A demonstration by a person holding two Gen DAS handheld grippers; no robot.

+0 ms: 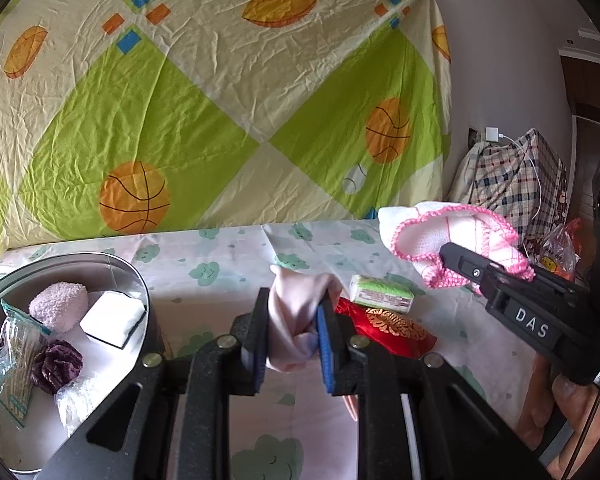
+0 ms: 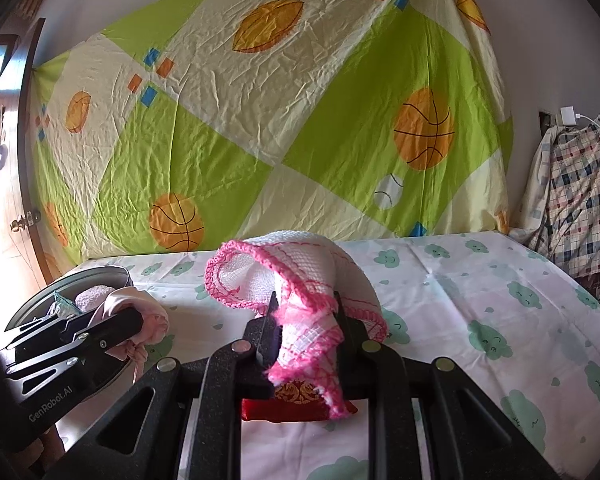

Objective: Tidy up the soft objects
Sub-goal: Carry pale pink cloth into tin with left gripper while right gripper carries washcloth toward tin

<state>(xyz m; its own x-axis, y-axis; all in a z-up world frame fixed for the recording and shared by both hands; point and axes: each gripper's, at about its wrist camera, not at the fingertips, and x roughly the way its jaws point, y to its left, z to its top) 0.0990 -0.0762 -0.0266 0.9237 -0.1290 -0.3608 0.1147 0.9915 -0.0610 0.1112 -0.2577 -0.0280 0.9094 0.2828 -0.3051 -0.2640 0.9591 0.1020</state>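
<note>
While the left gripper [image 1: 290, 344] is clamping its blue-padded fingers [image 1: 325, 350] on a pale pink bundle of soft cloth [image 1: 296, 312], it is hanging above the white tablecloth printed with green smiling clouds [image 1: 228, 264], just right of the round metal tin [image 1: 112, 266]. That tin is sitting at the table's left edge and is holding a fluffy lilac pompom [image 1: 59, 306], a white rectangular sponge block [image 1: 114, 318], a dark purple crinkled ball [image 1: 57, 366], a clear-wrapped teal packet [image 1: 14, 364] and a small white plastic-wrapped lump [image 1: 74, 400].

From the right wrist view, the right gripper [image 2: 306, 340] is pinching a white waffle-weave dishcloth with a pink crocheted border [image 2: 300, 276], its jaws narrowed onto the fabric, which is draping over and forward of the fingers. This cloth is being carried in the air over the table, to the right of the pink bundle.

Below both grippers, a red satin cushion with gold embroidery [image 1: 392, 330] is lying flat on the tablecloth, and a green-and-white wrapped rectangular pack [image 1: 382, 293] is lying just behind it, touching or nearly so. A large bedsheet of lime and cream squares with orange basketballs [image 1: 204, 92] is hanging behind the table, and a plaid checked fabric heap [image 1: 516, 176] is slumping at the far right.
</note>
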